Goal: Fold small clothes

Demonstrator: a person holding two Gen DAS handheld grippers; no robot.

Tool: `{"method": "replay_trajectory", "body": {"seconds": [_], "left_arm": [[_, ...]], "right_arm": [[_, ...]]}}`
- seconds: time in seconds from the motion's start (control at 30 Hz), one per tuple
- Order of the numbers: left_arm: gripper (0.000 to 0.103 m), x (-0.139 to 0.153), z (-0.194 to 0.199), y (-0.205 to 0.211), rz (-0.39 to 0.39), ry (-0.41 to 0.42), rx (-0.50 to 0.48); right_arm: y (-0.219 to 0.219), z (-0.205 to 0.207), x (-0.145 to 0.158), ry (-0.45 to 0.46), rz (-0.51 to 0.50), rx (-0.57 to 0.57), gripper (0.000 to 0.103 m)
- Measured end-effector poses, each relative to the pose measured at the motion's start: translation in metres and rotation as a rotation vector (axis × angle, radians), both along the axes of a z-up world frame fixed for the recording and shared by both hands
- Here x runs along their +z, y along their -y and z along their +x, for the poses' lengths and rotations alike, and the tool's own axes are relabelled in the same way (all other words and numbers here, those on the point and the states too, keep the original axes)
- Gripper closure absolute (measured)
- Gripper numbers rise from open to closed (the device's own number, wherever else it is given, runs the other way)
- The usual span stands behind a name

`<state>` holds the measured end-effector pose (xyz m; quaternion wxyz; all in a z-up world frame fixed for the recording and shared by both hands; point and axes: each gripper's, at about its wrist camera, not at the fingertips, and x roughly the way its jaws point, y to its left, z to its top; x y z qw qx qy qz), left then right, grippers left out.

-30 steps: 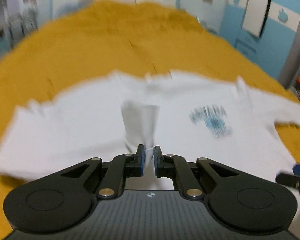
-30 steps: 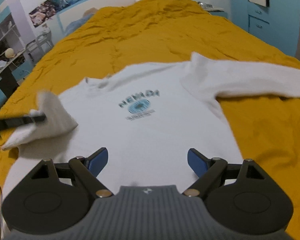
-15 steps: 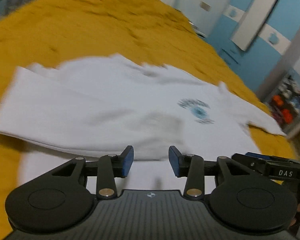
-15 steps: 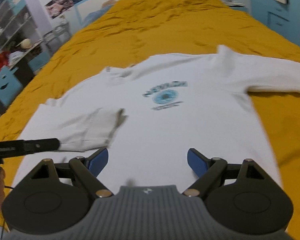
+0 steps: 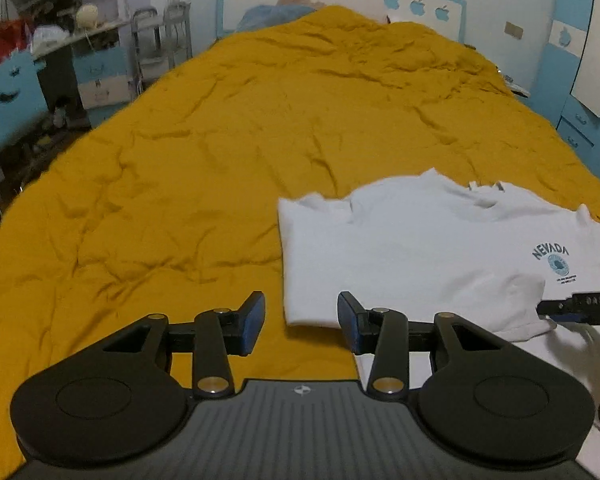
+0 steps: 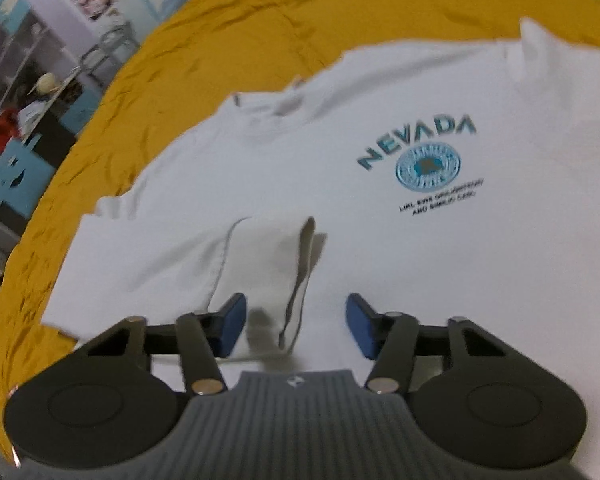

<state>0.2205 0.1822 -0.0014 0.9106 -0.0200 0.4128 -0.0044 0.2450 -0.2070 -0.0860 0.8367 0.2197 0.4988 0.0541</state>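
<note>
A white long-sleeved shirt [image 5: 420,248] with a teal NEVADA print [image 6: 420,148] lies flat on the yellow bedspread [image 5: 180,200]. One sleeve [image 6: 268,264] is folded in across its front. My left gripper [image 5: 301,316] hangs open over the shirt's folded left edge and touches no cloth. My right gripper [image 6: 296,322] is low over the sleeve's cuff end. Its jaws are closing, with the cuff lying between them, and the pads stand apart from the cloth. One finger of the right gripper [image 5: 580,306] shows at the right edge of the left wrist view.
The bedspread [image 6: 260,8] spreads wide to the left of and beyond the shirt. Shelves and blue furniture [image 5: 60,40] stand off the bed's left side, a headboard [image 5: 340,4] at the far end, a blue wardrobe [image 5: 580,120] on the right.
My left gripper let go of the sleeve, opened and swung left off the shirt. The sleeve now lies folded across the front. My right gripper dropped over the cuff and its jaws narrowed.
</note>
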Motion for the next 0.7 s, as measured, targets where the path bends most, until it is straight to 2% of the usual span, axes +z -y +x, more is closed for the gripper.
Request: {"method": "replay_trajectory", "body": {"seconds": [0.03, 0.1, 0.2, 0.3, 0.4, 0.47, 0.53, 0.63, 0.7], "left_arm": [[0.054, -0.007, 0.003, 0.000, -0.023, -0.008, -0.005], [0.054, -0.022, 0.007, -0.001, -0.081, -0.027, -0.012], [0.054, -0.047, 0.014, 0.004, -0.138, -0.060, -0.017], [0.054, -0.073, 0.022, 0.012, -0.189, -0.084, -0.015], [0.054, -0.089, 0.026, 0.016, -0.206, -0.088, -0.001], [0.049, -0.096, 0.032, 0.020, -0.219, -0.077, 0.001], [0.048, -0.100, 0.038, 0.025, -0.216, -0.063, -0.003], [0.048, -0.106, 0.046, 0.031, -0.188, -0.037, 0.019], [0.048, -0.110, 0.053, 0.028, -0.207, -0.029, 0.044]], "right_arm": [[-0.001, 0.004, -0.003, -0.008, 0.009, -0.013, 0.080], [-0.005, 0.008, -0.003, 0.001, 0.028, -0.012, 0.102], [-0.015, 0.015, 0.016, 0.060, -0.016, 0.018, 0.103], [-0.020, 0.026, 0.055, 0.162, -0.032, 0.053, 0.103], [-0.024, 0.040, 0.097, 0.258, -0.036, 0.082, 0.103], [-0.031, 0.049, 0.126, 0.327, -0.043, 0.107, 0.103], [-0.040, 0.058, 0.151, 0.389, -0.050, 0.133, 0.103], [-0.051, 0.070, 0.179, 0.458, -0.053, 0.157, 0.103], [-0.054, 0.074, 0.193, 0.492, -0.063, 0.159, 0.103]]}}
